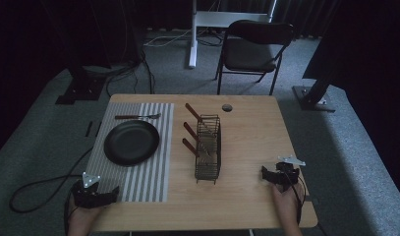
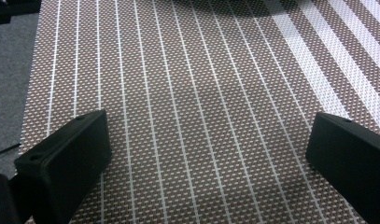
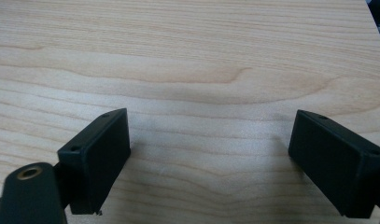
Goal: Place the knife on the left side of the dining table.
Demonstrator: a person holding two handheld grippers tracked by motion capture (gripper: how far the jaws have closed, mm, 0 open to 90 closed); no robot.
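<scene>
Both my hand-held grippers, left (image 1: 111,192) and right (image 1: 264,173), are released; the rack (image 1: 208,146) lies forward between them, nearer my right.

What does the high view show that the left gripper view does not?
High view alone: the black plate, a fork beyond it, the wire rack holding wooden-handled utensils, the right tongs, and a chair. Left gripper view alone: the mat's woven texture and the wide gap in the left tongs. Both: the striped placemat and grey floor.
</scene>
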